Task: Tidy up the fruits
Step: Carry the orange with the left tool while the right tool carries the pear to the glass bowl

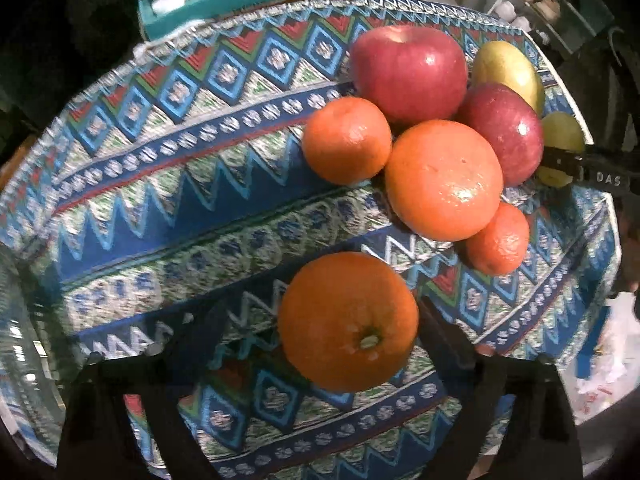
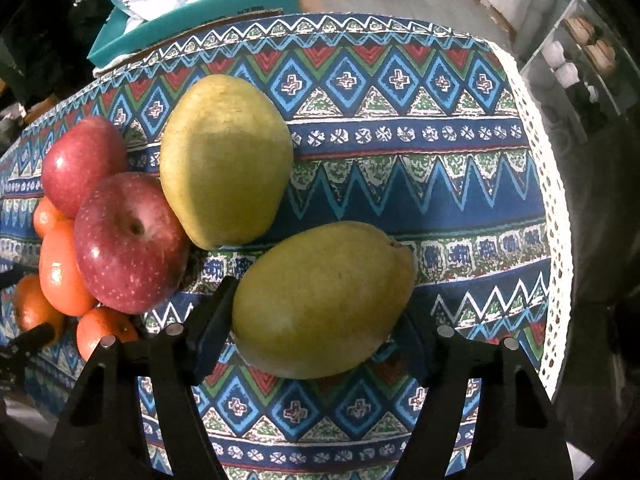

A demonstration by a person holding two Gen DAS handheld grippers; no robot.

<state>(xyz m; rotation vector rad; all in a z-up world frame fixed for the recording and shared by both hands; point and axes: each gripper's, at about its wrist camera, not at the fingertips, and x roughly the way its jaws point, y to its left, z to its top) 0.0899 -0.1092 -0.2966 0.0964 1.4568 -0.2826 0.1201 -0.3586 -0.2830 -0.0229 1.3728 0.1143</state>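
On the patterned tablecloth [image 1: 168, 208] lies a large orange [image 1: 348, 320], stem end up, between the fingers of my left gripper [image 1: 324, 320]. The right finger [image 1: 444, 340] is at its side; the left finger stands off it, so this gripper is open. Beyond are two more oranges [image 1: 444, 180], a small mandarin [image 1: 498, 240], two red apples [image 1: 408, 72] and pears. In the right wrist view my right gripper [image 2: 320, 324] has its pads against both sides of a green-yellow pear [image 2: 324, 300]. A second pear [image 2: 224, 160] lies behind it, next to the apples [image 2: 128, 240].
A teal box [image 2: 192, 20] filled with crumpled paper stands past the table's far edge. The cloth's white lace edge [image 2: 556, 240] marks the table's right rim, with a shelf unit [image 2: 580, 60] beyond. The left gripper's finger [image 2: 28, 344] shows at the lower left.
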